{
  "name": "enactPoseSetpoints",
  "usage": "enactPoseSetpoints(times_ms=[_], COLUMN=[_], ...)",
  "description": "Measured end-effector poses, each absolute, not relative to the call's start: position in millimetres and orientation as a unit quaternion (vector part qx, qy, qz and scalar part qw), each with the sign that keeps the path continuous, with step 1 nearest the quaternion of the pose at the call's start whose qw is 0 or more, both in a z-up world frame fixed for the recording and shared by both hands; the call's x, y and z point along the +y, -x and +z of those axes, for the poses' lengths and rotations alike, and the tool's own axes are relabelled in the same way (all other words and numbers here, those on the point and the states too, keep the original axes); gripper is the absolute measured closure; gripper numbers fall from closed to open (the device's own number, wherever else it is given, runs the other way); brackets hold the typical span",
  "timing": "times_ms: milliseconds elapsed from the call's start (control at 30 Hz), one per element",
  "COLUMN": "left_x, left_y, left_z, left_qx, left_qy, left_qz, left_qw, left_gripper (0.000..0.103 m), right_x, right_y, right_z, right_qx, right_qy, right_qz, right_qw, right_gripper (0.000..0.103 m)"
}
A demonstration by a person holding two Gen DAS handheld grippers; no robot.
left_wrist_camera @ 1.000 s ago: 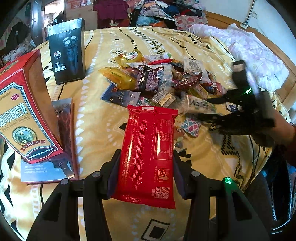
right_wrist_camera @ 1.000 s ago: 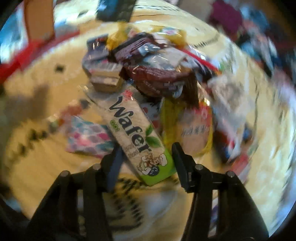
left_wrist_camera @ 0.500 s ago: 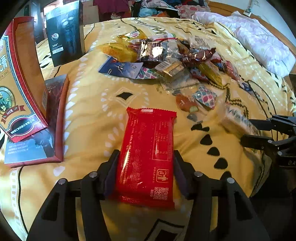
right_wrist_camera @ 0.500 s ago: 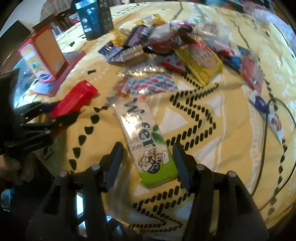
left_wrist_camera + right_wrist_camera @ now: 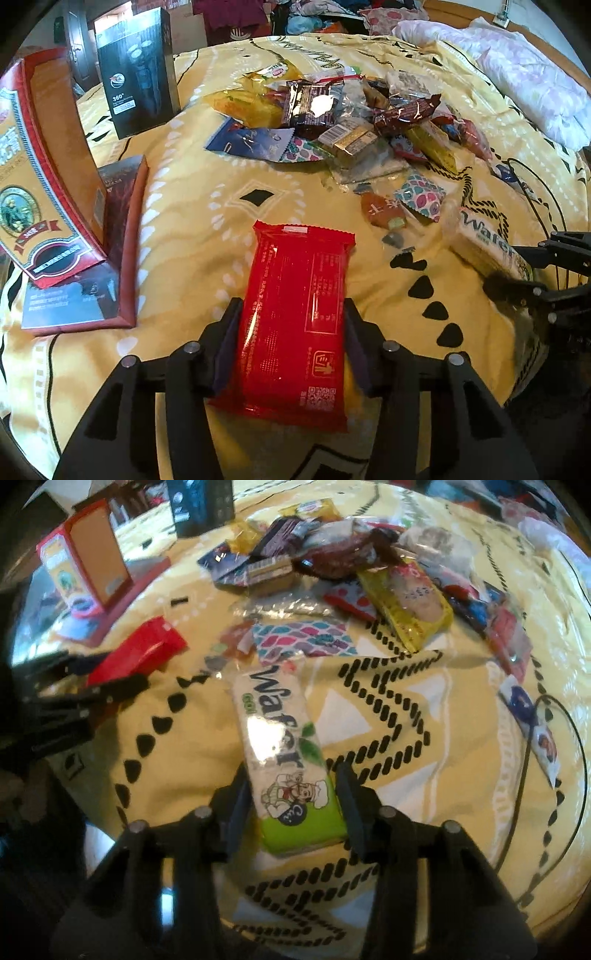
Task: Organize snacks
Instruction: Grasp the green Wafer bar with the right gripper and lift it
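Observation:
My left gripper (image 5: 290,332) is shut on a flat red snack packet (image 5: 299,317) and holds it over the yellow bedspread near the front edge. My right gripper (image 5: 291,794) is shut on a white and green Wafer packet (image 5: 284,753). The Wafer packet also shows in the left wrist view (image 5: 487,247) at the right, held by the right gripper (image 5: 524,273). The red packet shows in the right wrist view (image 5: 136,657) at the left. A pile of mixed snacks (image 5: 354,122) lies further back on the bed.
A red and gold box (image 5: 40,177) stands at the left on a flat dark red box (image 5: 110,251). A black shaver box (image 5: 138,70) stands behind them. A white pillow (image 5: 532,81) lies at the far right. A thin black cable (image 5: 569,746) loops at the right.
My right gripper pulled the Wafer packet out of the pile toward the bed's front edge. My left gripper drew back a little with the red packet still held.

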State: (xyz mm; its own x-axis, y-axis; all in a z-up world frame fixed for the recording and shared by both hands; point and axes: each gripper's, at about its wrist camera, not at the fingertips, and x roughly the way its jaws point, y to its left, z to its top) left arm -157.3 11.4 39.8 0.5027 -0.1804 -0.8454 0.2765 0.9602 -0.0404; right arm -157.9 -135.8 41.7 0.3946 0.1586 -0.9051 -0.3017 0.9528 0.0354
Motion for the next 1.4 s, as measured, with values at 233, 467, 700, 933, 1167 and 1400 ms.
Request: enactPoseSetpoints(times_ms=[233, 467, 700, 933, 1167, 1400], left_x=[22, 23, 29, 34, 39, 46], left_y=[162, 156, 159, 161, 162, 161], left_z=[78, 113, 123, 129, 133, 138], left_qx=[0.45, 0.416, 0.407, 0.403, 0.4, 0.396], left_qy=[-0.039, -0.077, -0.074, -0.065, -0.058, -0.05], left_qz=[-0.109, -0.057, -0.054, -0.055, -0.058, -0.058], left_qw=[0.886, 0.904, 0.909, 0.911, 0.913, 0.915], left_gripper=[0.052, 0.052, 0.052, 0.052, 0.052, 0.052], right_x=[-133, -121, -115, -111, -108, -102], right_y=[163, 158, 159, 158, 157, 154], right_z=[65, 79, 89, 98, 103, 111], right_qx=[0.502, 0.487, 0.479, 0.474, 0.473, 0.468], right_qy=[0.036, 0.024, 0.02, 0.024, 0.021, 0.026], right_qz=[0.129, 0.135, 0.135, 0.13, 0.13, 0.132], right_qw=[0.854, 0.863, 0.867, 0.87, 0.871, 0.873], right_gripper=[0.064, 0.064, 0.064, 0.064, 0.064, 0.064])
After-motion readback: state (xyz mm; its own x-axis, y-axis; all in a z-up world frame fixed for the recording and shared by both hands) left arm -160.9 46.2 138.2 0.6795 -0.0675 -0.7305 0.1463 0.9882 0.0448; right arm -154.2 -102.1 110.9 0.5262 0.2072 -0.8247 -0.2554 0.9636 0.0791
